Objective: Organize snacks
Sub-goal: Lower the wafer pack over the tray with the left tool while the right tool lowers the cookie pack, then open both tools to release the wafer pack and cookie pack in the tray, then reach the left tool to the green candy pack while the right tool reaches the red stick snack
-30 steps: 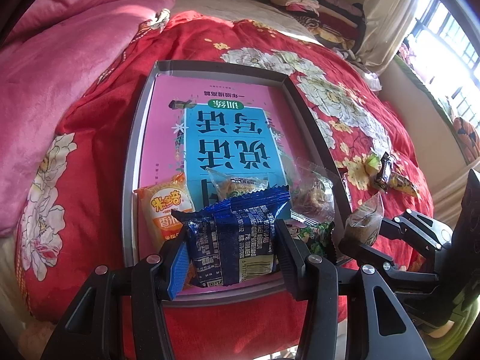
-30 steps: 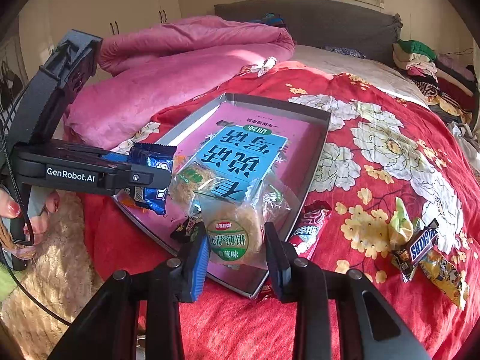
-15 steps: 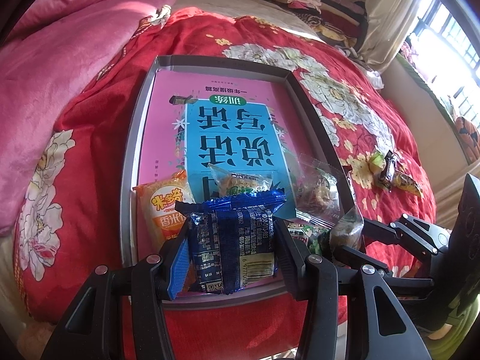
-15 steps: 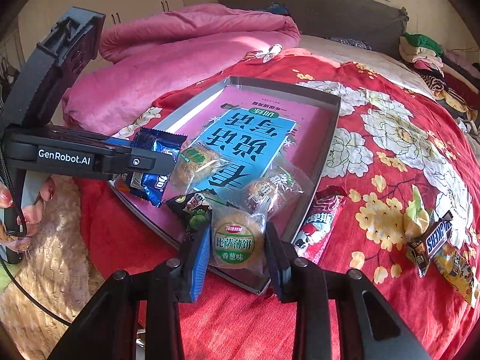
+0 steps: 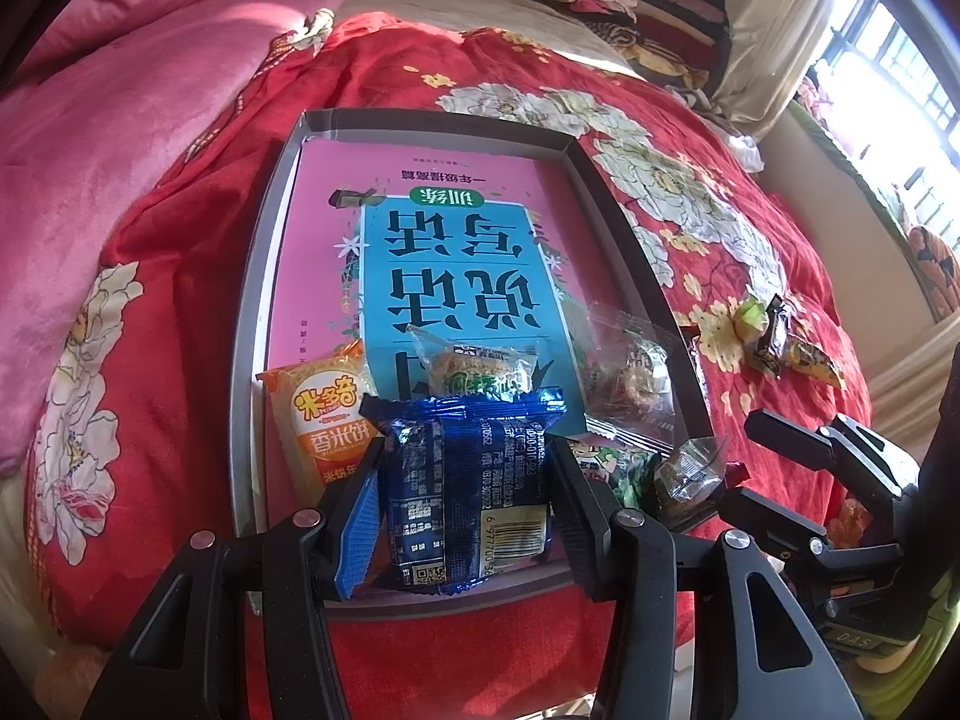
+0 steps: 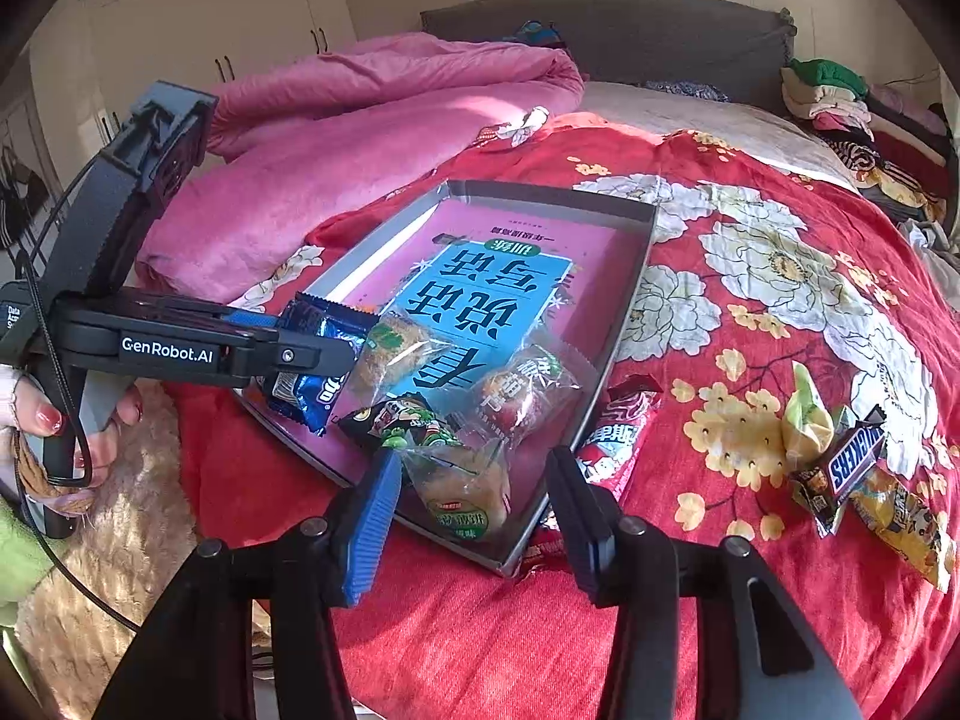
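Observation:
A grey tray [image 5: 264,276] [image 6: 636,300] lies on the red bed with a pink and blue book inside. My left gripper [image 5: 462,516] is shut on a blue snack packet [image 5: 468,492] [image 6: 312,348] at the tray's near end. My right gripper [image 6: 468,510] is open; a clear cookie packet [image 6: 462,492] [image 5: 690,474] lies between its fingers at the tray's near corner. An orange packet [image 5: 318,420], a green-label cake [image 5: 474,369], a clear packet [image 5: 630,384] and a black-green packet [image 6: 408,420] also lie in the tray.
On the bedspread right of the tray lie a red packet [image 6: 618,426], a Snickers bar [image 6: 852,456], a green wrapper [image 6: 804,414] and a yellow packet [image 6: 906,516]. A pink quilt [image 6: 360,120] lies at the left. Folded clothes [image 6: 828,90] are stacked at the far right.
My right gripper lowered the cookie packet to the tray's near corner and opened, letting it go. My left gripper lowered slightly with the blue packet.

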Action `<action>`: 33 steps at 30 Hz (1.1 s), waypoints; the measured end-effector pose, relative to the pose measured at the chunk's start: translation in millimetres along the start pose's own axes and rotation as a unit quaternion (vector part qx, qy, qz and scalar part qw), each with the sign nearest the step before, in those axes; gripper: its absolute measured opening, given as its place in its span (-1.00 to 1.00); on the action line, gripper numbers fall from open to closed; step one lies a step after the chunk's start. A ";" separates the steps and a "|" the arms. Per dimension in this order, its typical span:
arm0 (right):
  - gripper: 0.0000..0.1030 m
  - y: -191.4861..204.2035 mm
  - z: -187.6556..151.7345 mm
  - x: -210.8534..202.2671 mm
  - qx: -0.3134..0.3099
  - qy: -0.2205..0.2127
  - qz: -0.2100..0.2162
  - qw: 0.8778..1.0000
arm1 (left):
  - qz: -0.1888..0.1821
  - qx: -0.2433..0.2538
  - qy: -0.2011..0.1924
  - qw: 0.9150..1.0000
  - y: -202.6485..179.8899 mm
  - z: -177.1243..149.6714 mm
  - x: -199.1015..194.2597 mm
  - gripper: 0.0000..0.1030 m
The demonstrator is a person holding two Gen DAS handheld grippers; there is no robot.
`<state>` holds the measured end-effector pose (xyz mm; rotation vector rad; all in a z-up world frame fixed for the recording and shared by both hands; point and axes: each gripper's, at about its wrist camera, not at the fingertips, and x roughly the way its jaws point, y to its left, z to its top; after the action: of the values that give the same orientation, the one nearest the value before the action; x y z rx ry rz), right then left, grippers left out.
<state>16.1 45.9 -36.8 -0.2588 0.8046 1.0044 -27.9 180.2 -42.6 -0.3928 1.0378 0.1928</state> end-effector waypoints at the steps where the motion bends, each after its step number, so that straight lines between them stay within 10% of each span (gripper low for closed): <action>1: -0.01 -2.2 0.2 -2.5 0.003 -0.003 -0.002 1.000 | -0.002 0.001 -0.001 1.000 -0.5 0.3 -0.8 0.04; 33: 0.05 -40.6 -2.6 -14.9 0.069 -0.006 -0.050 0.996 | -0.033 0.014 -0.058 0.998 -16.9 5.0 -25.2 0.44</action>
<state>44.2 13.1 -34.5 -0.1719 0.8384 0.8523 -30.8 167.5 -14.7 -0.3845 0.9109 0.1406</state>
